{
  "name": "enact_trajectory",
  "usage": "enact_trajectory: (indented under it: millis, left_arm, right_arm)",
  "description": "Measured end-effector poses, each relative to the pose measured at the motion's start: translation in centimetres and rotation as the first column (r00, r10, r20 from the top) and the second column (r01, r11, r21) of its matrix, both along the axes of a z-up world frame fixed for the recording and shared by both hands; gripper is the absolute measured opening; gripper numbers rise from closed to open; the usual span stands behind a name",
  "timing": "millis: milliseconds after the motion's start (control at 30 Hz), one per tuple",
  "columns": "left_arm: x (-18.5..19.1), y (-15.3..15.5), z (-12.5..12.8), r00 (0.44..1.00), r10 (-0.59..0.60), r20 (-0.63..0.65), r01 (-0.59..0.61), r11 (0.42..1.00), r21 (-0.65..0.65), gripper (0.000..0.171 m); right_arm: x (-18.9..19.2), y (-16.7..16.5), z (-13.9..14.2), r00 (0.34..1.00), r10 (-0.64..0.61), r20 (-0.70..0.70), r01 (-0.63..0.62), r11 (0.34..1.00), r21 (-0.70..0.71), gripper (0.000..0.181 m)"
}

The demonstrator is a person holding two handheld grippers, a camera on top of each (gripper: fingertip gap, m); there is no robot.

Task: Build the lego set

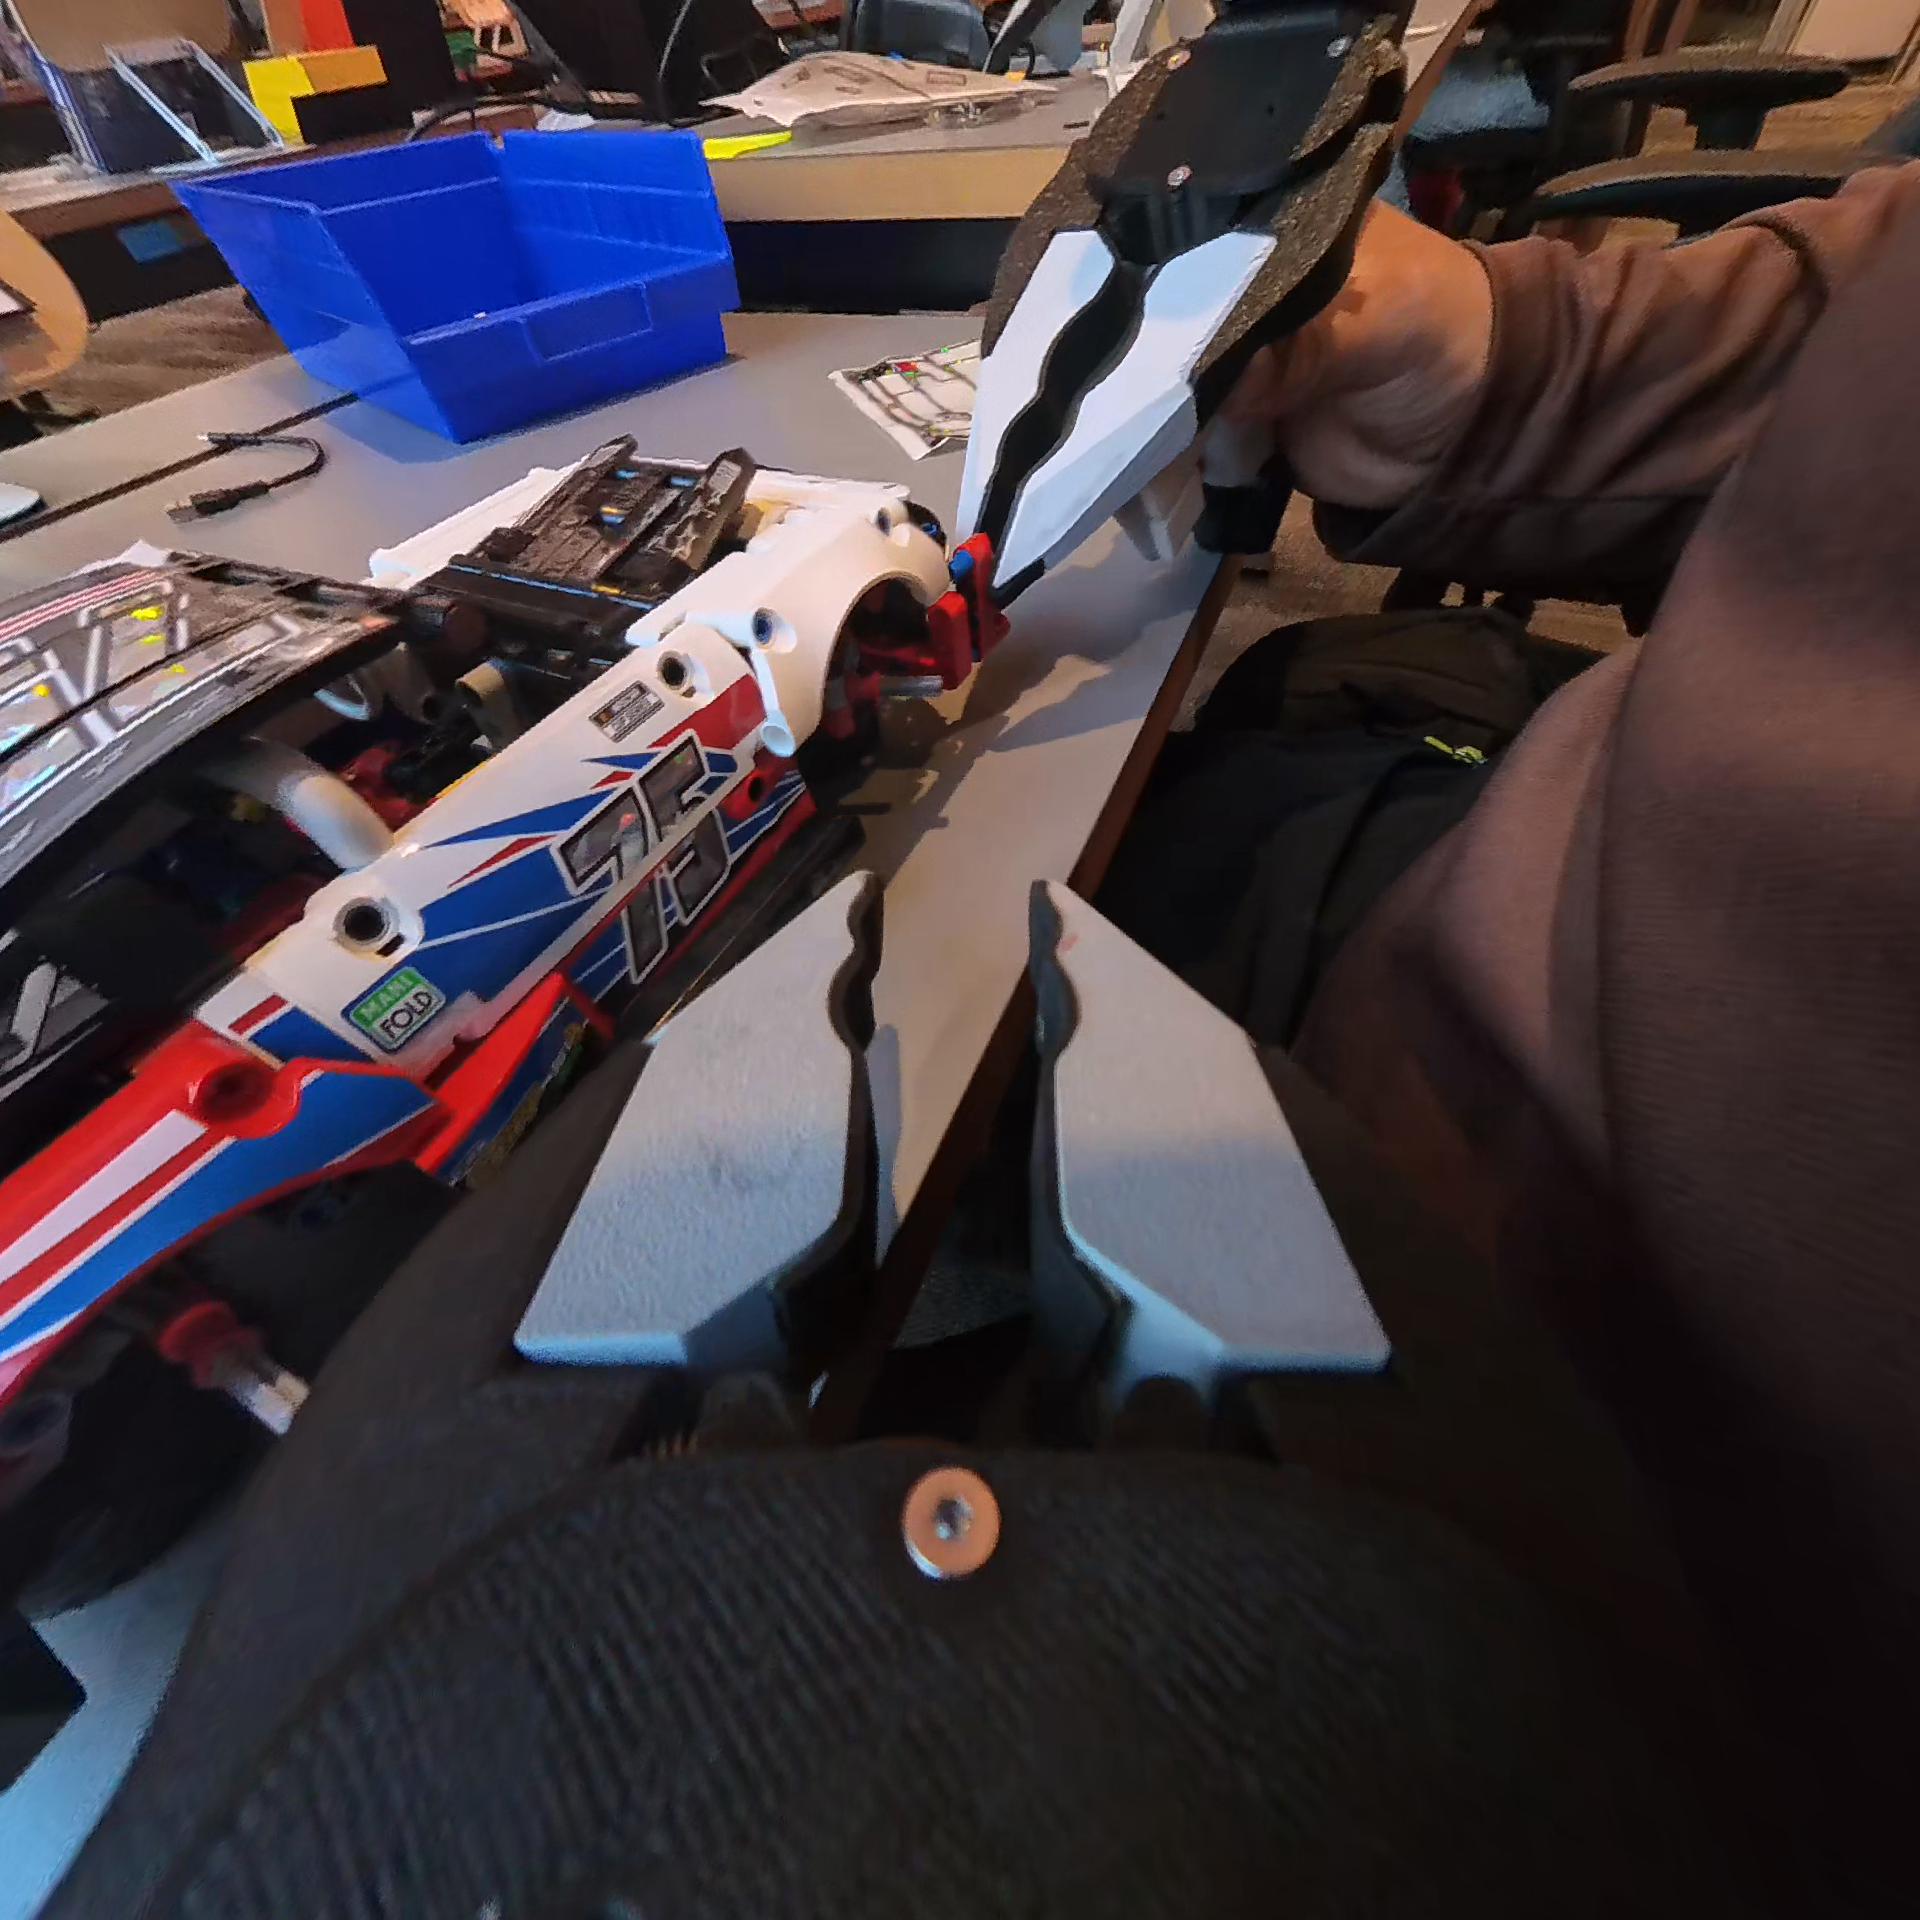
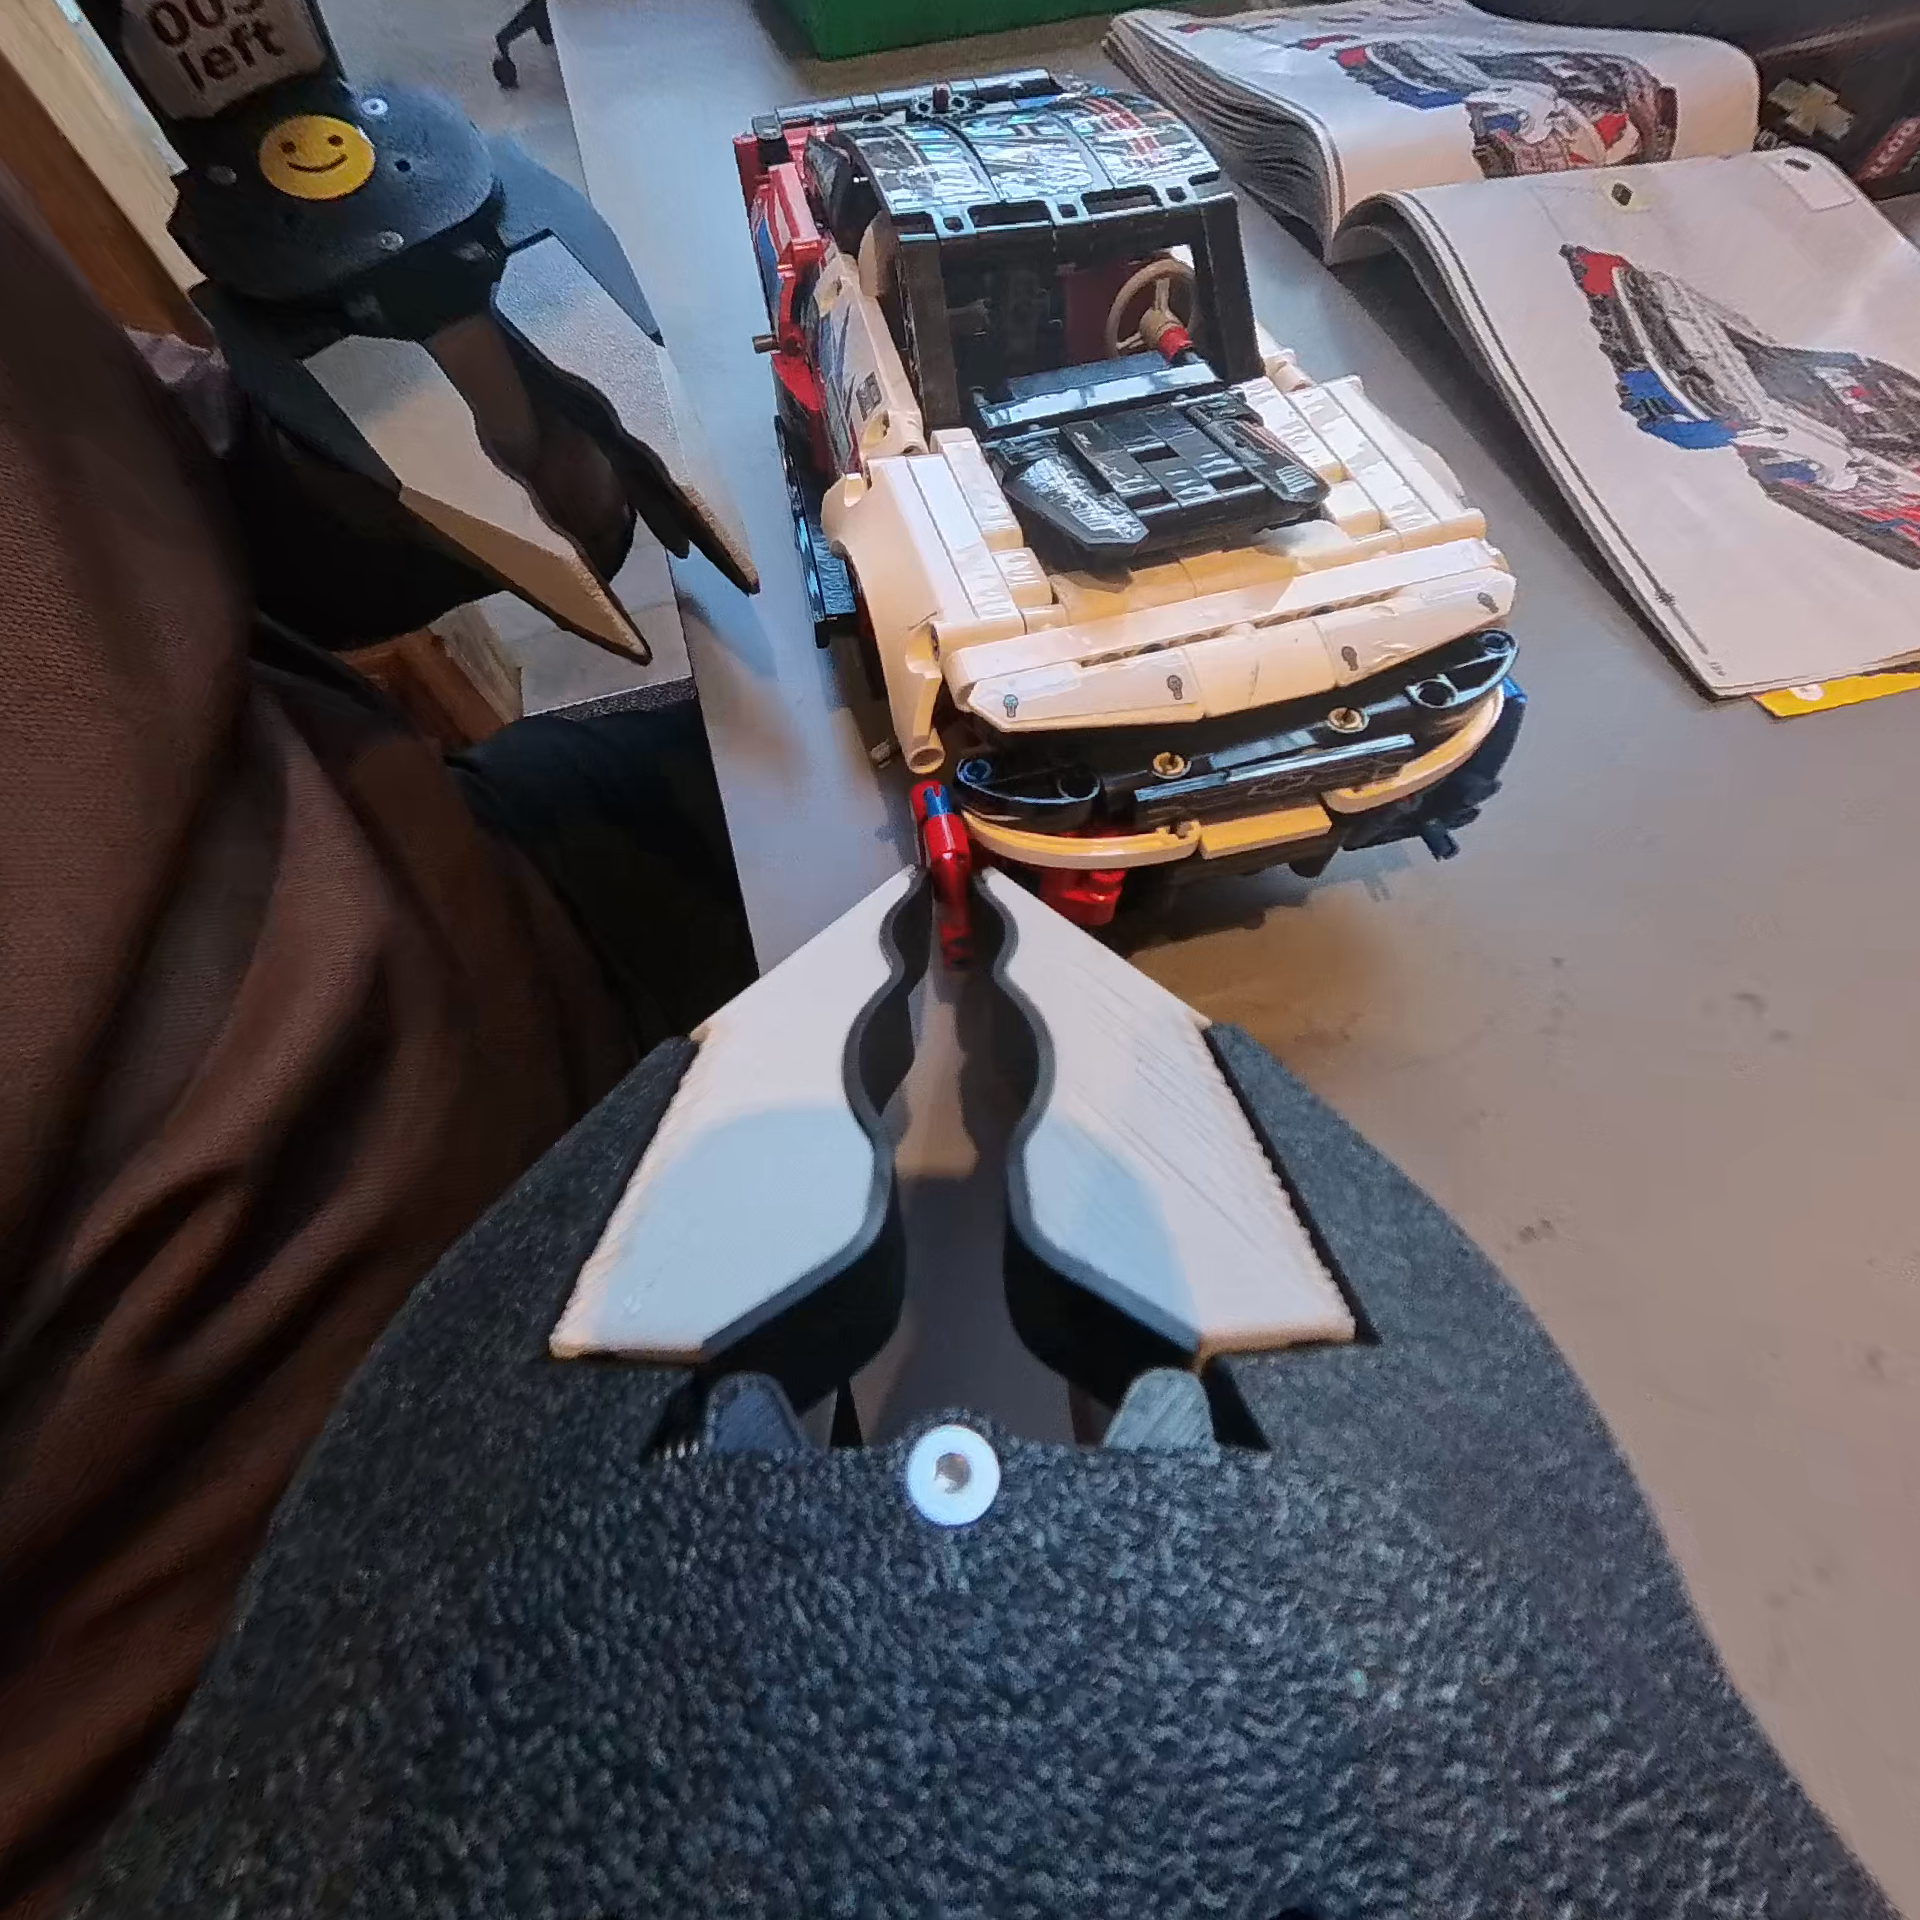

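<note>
On the grey bench (image 2: 1558, 1039) the big white, red and blue brick-built race car (image 2: 1091, 499) sits near the front edge, nose toward me; beside it, on its far side in my right wrist view, lie two open instruction booklets with printed car drawings (image 2: 1662, 395); the left wrist view shows a blue plastic storage bin (image 1: 468, 281) farther back, a loose black cable (image 1: 239, 478) and a small printed sticker sheet (image 1: 914, 400) — none of them between me and the car; my brown sleeve (image 1: 1610, 831) fills the near side of both views.

My right hand-held gripper (image 2: 951, 883) is nearly closed, its white fingers pinching a small red brick piece with a blue pin (image 2: 943, 831) right at the car's front corner, just beside the black bumper beam (image 2: 1247, 769) and below the white wheel arch (image 1: 831, 582); I cannot tell whether the piece is already seated in the car or only touching it.

My left hand-held gripper (image 1: 956, 914) hangs parted and empty over the bench edge alongside the car's stickered side panel (image 1: 582, 831), touching nothing.

Only the left view shows that numbered flank and the bin; only the right view shows the bonnet, the cabin with its cream steering wheel (image 2: 1148, 296) and the booklets.
</note>
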State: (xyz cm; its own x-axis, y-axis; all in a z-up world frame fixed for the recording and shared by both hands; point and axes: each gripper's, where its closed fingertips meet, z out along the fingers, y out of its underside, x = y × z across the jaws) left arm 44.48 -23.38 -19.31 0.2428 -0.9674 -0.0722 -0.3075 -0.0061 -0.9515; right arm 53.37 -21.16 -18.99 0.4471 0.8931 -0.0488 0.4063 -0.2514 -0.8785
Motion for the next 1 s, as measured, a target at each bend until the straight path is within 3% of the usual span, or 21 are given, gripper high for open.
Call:
enact_trajectory:
  millis: [1000]
  left_arm:
    - [-0.64,0.62,-0.44,0.999,0.024,0.032,-0.022,0.998,-0.063,0.026]
  right_arm:
    - [-0.02,-0.01,-0.01,1.0,0.001,-0.002,-0.001,1.0,-0.003,0.006]
